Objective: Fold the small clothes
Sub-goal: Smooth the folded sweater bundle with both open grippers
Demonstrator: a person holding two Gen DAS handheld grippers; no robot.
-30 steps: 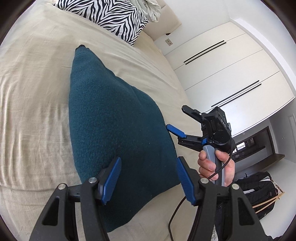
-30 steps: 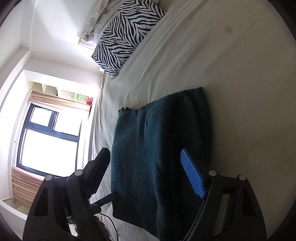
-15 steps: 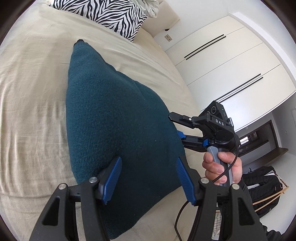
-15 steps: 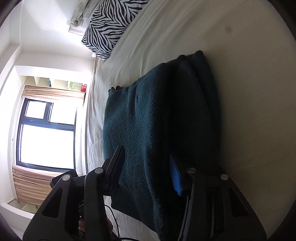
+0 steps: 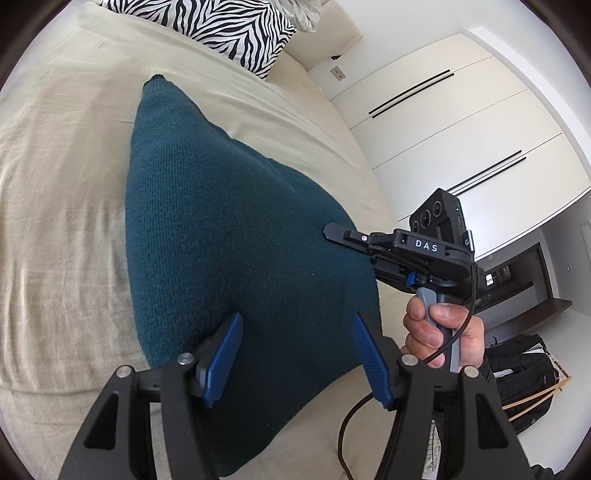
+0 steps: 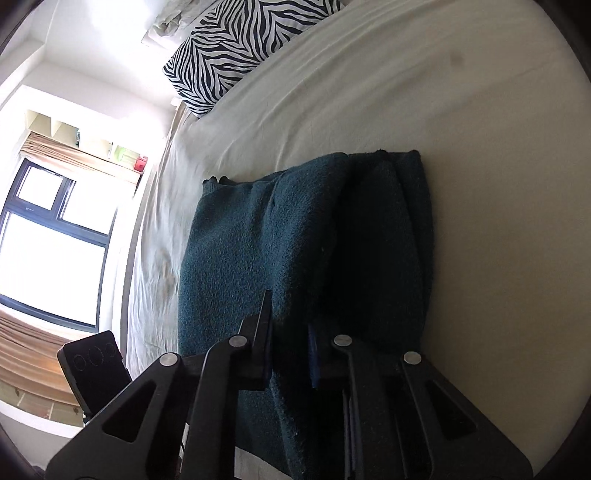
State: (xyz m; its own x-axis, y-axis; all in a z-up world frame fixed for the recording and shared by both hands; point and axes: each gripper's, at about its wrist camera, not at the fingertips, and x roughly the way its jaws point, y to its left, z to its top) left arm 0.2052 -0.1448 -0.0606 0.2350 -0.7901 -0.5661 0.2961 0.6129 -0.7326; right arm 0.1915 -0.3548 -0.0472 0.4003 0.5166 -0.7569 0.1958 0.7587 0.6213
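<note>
My right gripper [image 6: 290, 332] is closing its jaws, and a fold of the blue-green sweater [image 6: 258, 251] is pinched between them. My left gripper [image 5: 295, 350] is let go, jaws apart, hanging just over the near end of the sweater without touching it. The sweater lies on the cream bed [image 5: 55, 221]. Far past my fingers sits a zebra pillow [image 5: 229, 29].

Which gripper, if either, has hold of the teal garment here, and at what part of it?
The right gripper, jaws closing, pinches a raised fold of the teal knit garment at its near edge. The left gripper is open above it, holding nothing.
</note>
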